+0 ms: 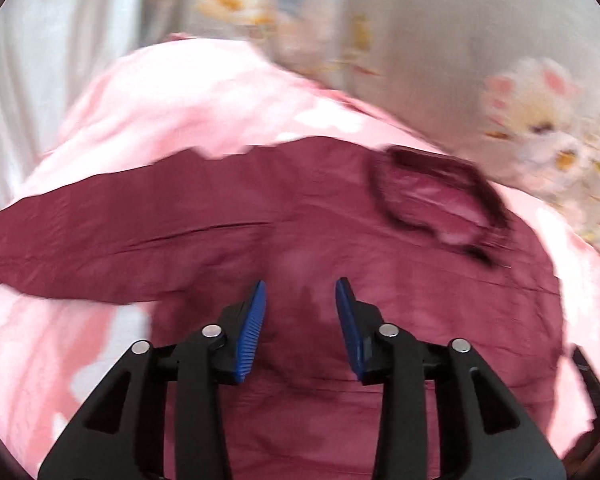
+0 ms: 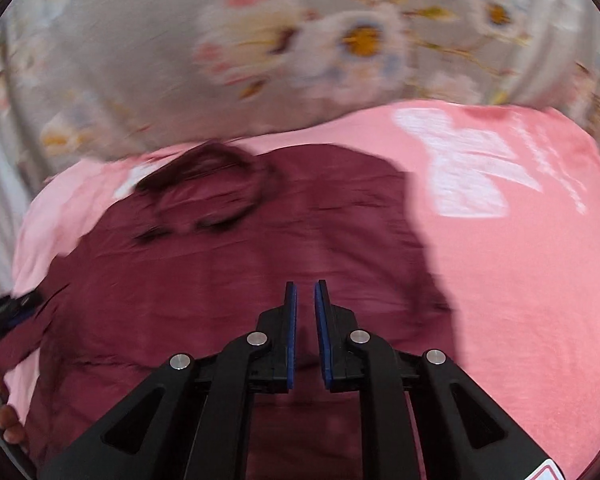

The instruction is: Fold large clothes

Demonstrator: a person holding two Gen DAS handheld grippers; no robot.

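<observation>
Two tongs (image 1: 301, 292) (image 2: 305, 294) over maroon shirt (image 1: 300, 216); no legible writing.

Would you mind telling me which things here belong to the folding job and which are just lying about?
Belongs to the job:
- maroon shirt
- left tongs, open above it
- right tongs, nearly closed, holding nothing

Just lying about:
- pink cloth under the shirt
- floral sheet behind

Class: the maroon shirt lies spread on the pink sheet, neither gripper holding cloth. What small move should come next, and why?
Probably lower the left gripper, which is open, onto the sleeve stretched out to the left and pinch it. The shirt lies flat and unfolded, so that sleeve looks like the first fold.
</observation>
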